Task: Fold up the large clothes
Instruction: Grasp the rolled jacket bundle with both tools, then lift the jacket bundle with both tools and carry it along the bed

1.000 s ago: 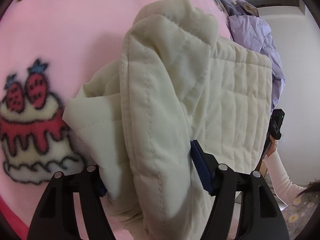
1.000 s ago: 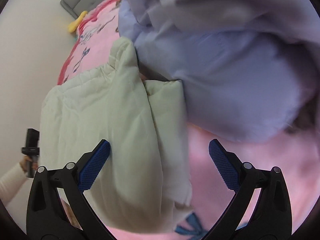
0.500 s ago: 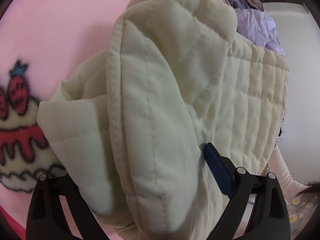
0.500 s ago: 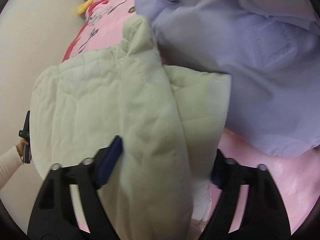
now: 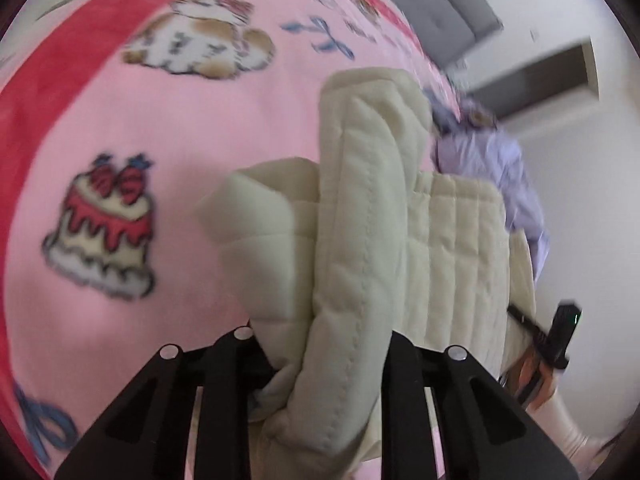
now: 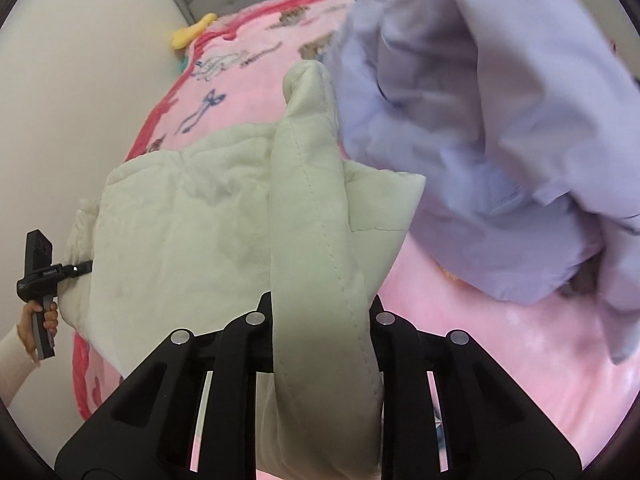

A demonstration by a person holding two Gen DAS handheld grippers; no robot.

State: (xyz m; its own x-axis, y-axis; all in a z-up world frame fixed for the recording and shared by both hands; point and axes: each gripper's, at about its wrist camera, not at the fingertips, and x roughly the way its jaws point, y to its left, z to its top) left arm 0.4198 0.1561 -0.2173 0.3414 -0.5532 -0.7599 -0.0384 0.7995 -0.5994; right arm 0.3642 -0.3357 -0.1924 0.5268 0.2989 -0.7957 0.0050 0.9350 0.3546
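A: Since the earlier frame both pairs of jaws have been closing. The left gripper (image 5: 320, 364) and the right gripper (image 6: 320, 344) now each pinch a thick rolled edge of the cream quilted padded jacket (image 5: 400, 240), and both have risen, so more of the pink cartoon-print fleece blanket (image 5: 160, 128) shows on the bed.

B: Where's the jacket?

A: Partly lifted, its far part lying on the blanket, just beside the crumpled lilac puffer garment (image 6: 480, 120).

B: Risks?

A: I'd say the bulky, slippery padding could slide out of either pinch. Uneven lifting would skew the fold, and the raised edge might snag the lilac pile.
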